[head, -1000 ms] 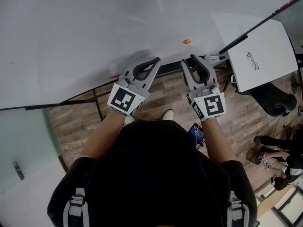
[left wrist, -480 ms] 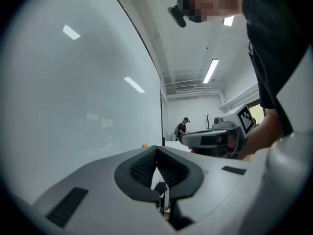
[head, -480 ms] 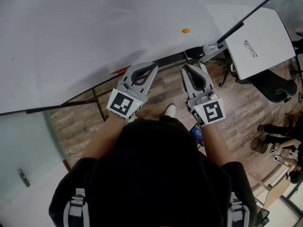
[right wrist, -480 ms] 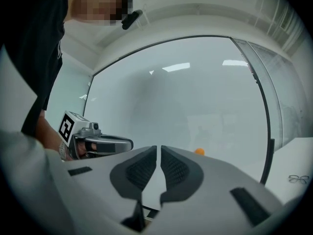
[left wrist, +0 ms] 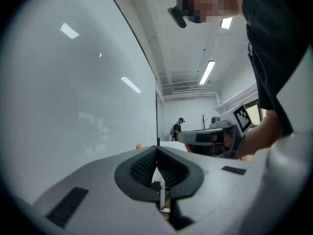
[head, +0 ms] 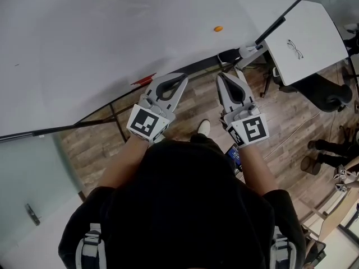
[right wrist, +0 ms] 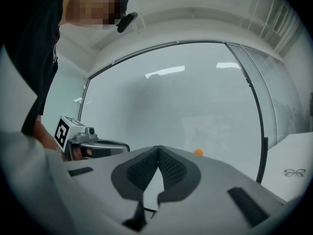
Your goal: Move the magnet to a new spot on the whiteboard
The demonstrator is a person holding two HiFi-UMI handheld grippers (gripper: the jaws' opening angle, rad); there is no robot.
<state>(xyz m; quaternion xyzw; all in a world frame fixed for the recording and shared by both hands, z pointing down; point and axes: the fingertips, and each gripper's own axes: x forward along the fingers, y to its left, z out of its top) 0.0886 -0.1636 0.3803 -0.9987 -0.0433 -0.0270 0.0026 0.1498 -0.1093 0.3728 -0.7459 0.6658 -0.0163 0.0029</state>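
A small orange magnet [head: 218, 29] sticks on the whiteboard [head: 101, 38], near its lower right part. It also shows as an orange dot [right wrist: 198, 152] just past the right gripper's jaws, and as a speck [left wrist: 139, 145] in the left gripper view. My left gripper [head: 182, 78] is shut and empty, held in front of the board's lower edge. My right gripper [head: 220, 77] is beside it, jaw tips touching, nothing between them. Both are short of the board and well below the magnet.
A red marker [head: 143, 80] lies on the board's bottom ledge. A white table [head: 305, 43] with glasses [head: 293, 47] on it stands to the right, a dark chair [head: 325, 94] below it. Wood floor lies underneath. A person [left wrist: 176, 129] stands far off.
The right gripper's jaws have gone from open to shut. Both grippers have drawn back a little from the board, and the magnet now sits farther from them.
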